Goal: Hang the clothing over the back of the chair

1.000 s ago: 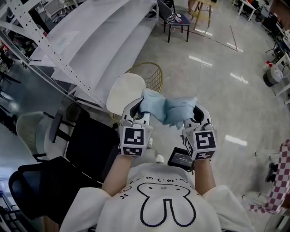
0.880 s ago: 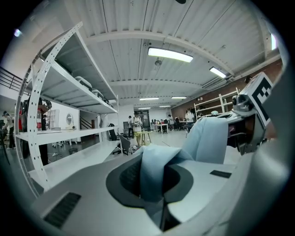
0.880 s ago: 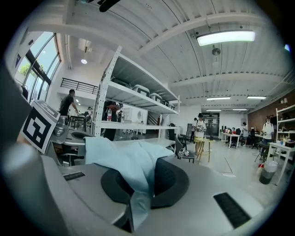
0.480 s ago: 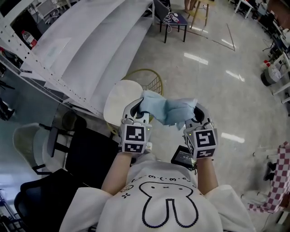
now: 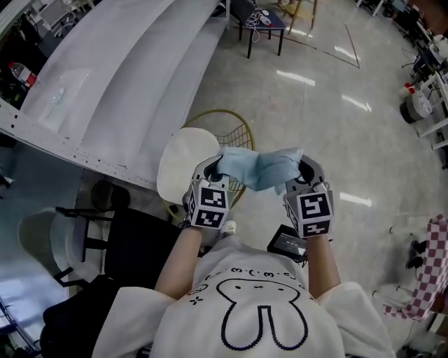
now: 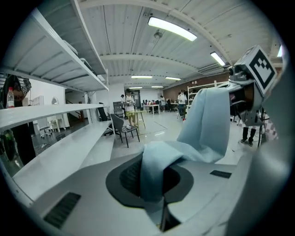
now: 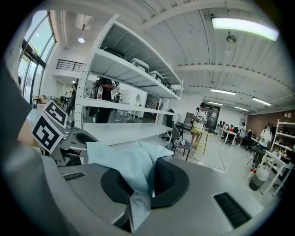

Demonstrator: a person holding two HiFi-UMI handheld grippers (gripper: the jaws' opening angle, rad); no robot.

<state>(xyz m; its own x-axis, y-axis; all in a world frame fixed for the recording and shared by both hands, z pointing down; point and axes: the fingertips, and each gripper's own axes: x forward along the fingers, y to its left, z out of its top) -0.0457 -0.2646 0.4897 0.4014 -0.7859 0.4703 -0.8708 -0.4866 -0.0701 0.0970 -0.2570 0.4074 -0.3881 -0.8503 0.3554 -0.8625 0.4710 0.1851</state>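
A light blue cloth [image 5: 257, 168] stretches between my two grippers, held up in the air. My left gripper [image 5: 217, 170] is shut on the cloth's left end [image 6: 156, 173], and the fabric bunches between its jaws. My right gripper [image 5: 302, 170] is shut on the right end [image 7: 138, 179]. Below the cloth stands a chair with a round white seat [image 5: 187, 157] and a gold wire back [image 5: 234, 122]. The left gripper hangs over the seat's right edge; the cloth hangs over the wire back's near side.
White shelving [image 5: 119, 84] runs along the left. A black office chair [image 5: 133, 245] stands at the lower left beside my left arm. A dark side table [image 5: 262, 21] stands far ahead. A black device [image 5: 287, 243] hangs at my waist. Checked fabric [image 5: 430, 269] shows at the right edge.
Both grippers with the cloth have moved forward and lower, toward the white-seated chair. The cloth now overlaps the wire back in the head view. Neither grip has altered.
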